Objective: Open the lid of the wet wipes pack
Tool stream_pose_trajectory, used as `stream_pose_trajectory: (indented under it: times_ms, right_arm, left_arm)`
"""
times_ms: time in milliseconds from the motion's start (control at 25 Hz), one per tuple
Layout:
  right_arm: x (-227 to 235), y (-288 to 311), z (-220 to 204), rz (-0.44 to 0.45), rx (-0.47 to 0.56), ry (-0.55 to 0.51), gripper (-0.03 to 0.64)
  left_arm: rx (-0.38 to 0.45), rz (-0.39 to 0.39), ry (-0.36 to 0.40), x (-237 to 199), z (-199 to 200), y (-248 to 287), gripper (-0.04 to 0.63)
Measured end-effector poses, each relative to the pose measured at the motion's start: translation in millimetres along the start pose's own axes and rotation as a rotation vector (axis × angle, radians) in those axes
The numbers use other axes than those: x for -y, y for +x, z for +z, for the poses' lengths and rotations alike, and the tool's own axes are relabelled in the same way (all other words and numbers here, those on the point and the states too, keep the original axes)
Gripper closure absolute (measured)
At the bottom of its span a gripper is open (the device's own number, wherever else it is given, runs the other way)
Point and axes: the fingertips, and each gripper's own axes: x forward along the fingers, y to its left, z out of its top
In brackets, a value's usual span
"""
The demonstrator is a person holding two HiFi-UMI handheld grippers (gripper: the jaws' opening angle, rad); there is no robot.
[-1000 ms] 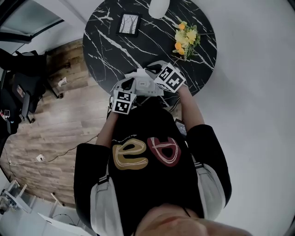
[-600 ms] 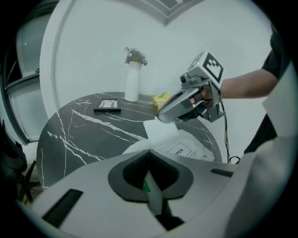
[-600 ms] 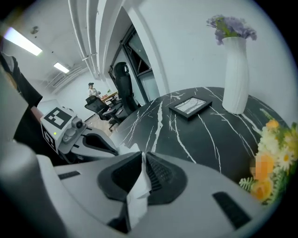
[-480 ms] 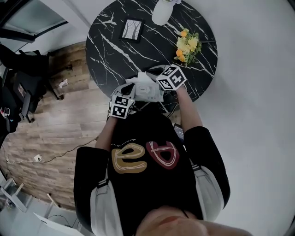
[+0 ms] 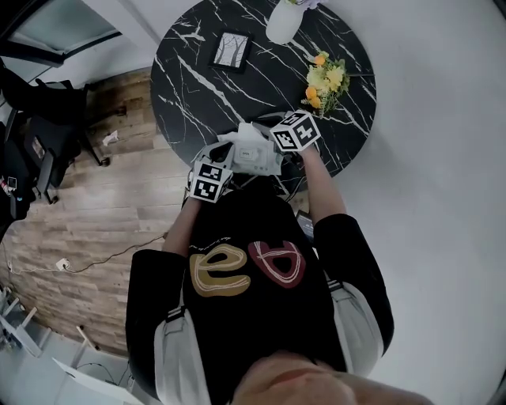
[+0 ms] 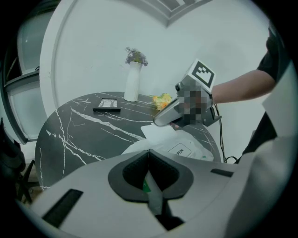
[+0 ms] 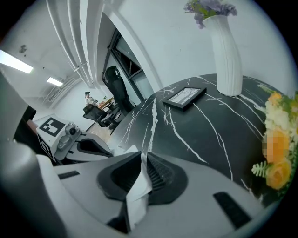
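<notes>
A white wet wipes pack lies at the near edge of the round black marble table. Its top carries an "OPEN" label. My left gripper is shut on the pack's near edge, and a thin green and white strip shows between its pads. My right gripper reaches the pack from the right. It pinches the white lid flap, which is lifted off the pack. Its jaws have just been opening a little, with the flap still between them.
A white vase, a framed picture and a bunch of yellow flowers stand on the far half of the table. Office chairs stand on the wooden floor at the left. A cable hangs off the table's near right side.
The right gripper has rolled, turning its marker cube, and has sunk slightly towards the pack. The left gripper has held its place on the pack's edge.
</notes>
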Motion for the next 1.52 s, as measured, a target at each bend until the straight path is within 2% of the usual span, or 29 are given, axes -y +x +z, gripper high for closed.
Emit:
stream_pose_trajectory:
  times_ms: [200, 360, 680, 880, 1080, 1200, 1240, 1400, 1520]
  right_arm:
    - [2, 2, 0, 0.014, 0.004, 0.029, 0.569]
    - [3, 5, -3, 0.010, 0.000, 0.048, 0.568]
    - [6, 6, -4, -0.011, 0.011, 0.081, 0.565]
    - [6, 4, -3, -0.033, 0.079, 0.147, 0.561]
    - [8, -2, -1, -0.065, 0.126, 0.167, 0.560]
    - [11, -9, 4, -0.082, 0.204, 0.231, 0.489]
    - [12, -13, 6, -0.085, 0.240, 0.259, 0.484]
    - [17, -43, 16, -0.142, 0.402, 0.329, 0.464]
    - [14, -67, 21, -0.201, 0.516, 0.348, 0.432]
  left_arm:
    - [-0.034, 0.011, 0.037, 0, -1, 2, 0.578]
    - [-0.059, 0.005, 0.013, 1, -8, 1, 0.578]
    - [-0.026, 0.007, 0.024, 0, -4, 3, 0.578]
    - [-0.030, 0.004, 0.017, -1, -6, 1, 0.578]
    - [-0.032, -0.002, -0.010, 1, -4, 1, 0.578]
    - [-0.033, -0.033, -0.066, 0, -2, 0, 0.578]
    - [-0.027, -0.035, -0.078, -1, -2, 0, 0.578]
    - [-0.009, -0.001, -0.044, 1, -3, 0, 0.578]
    - [-0.009, -0.015, -0.047, 1, -2, -1, 0.578]
